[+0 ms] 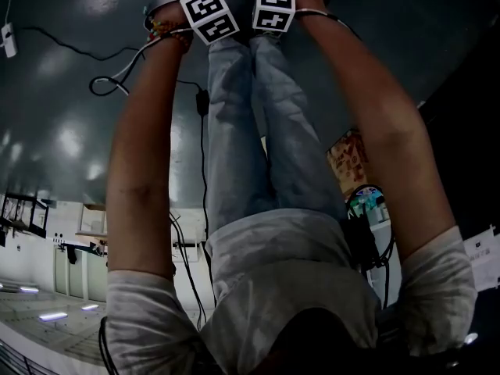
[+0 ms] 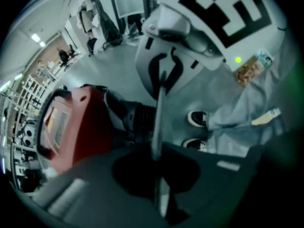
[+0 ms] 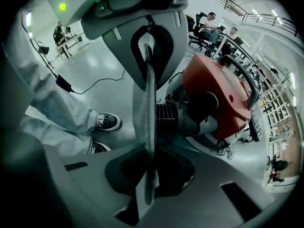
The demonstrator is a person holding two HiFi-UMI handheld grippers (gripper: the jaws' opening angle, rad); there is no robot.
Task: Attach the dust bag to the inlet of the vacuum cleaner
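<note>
A thin grey dust bag (image 2: 159, 113) shows edge-on, stretched between my two grippers. The left gripper (image 2: 158, 175) is shut on one edge of it. At the opposite edge (image 3: 149, 94) the right gripper (image 3: 148, 175) is shut on it too. Each gripper view shows the other gripper facing it across the bag. The red vacuum cleaner (image 2: 71, 127) stands on the floor just beyond, its black ribbed inlet hose (image 3: 171, 118) close behind the bag. In the head view only the two marker cubes (image 1: 209, 14) (image 1: 273, 6) show past my outstretched arms; the jaws are hidden there.
My jeans legs and dark shoes (image 3: 108, 121) stand on the grey floor beside the vacuum. A black cable (image 3: 90, 87) trails over the floor. Seated people at desks (image 3: 209, 23) and metal racks (image 2: 28, 94) line the room's far sides.
</note>
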